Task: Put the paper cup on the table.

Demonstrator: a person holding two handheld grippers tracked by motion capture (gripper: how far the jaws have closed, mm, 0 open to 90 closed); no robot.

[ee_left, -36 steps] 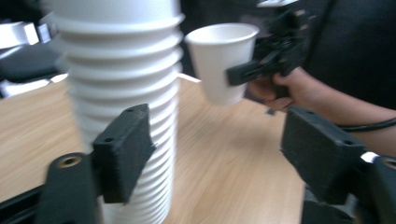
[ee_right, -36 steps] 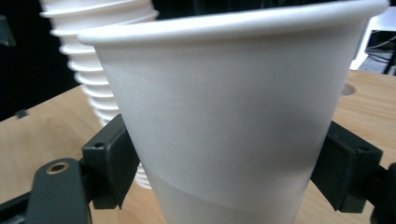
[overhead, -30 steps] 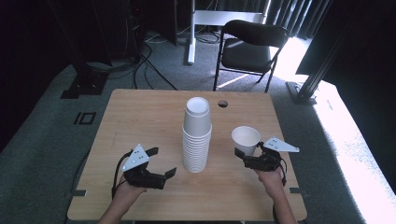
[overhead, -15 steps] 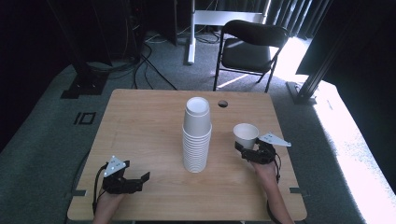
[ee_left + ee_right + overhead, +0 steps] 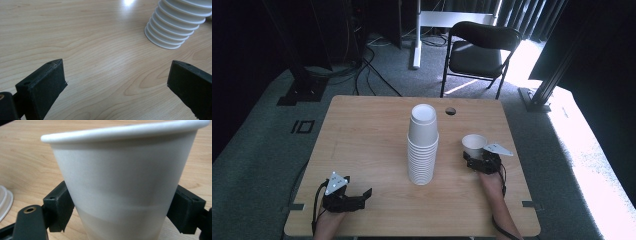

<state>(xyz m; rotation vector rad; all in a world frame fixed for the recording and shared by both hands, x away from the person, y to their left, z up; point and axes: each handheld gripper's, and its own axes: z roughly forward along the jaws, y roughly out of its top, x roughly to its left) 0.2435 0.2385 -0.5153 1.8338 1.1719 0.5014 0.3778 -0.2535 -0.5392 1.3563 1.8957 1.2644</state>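
Observation:
A tall stack of white paper cups, mouths down, stands at the middle of the wooden table; its lower rims also show in the left gripper view. To its right a single white paper cup is upright, and my right gripper is shut on its lower half, a jaw on each side. The cup's base is hidden. My left gripper lies low by the front left edge, open with nothing between its fingers, pointing toward the stack.
A small round hole sits in the table's far edge, behind the stack. A black folding chair stands on the floor beyond the table. Bare wood lies between my left gripper and the stack.
My left gripper has pulled back left and toward the front edge, away from the stack. The right gripper with the cup has shifted slightly away from me.

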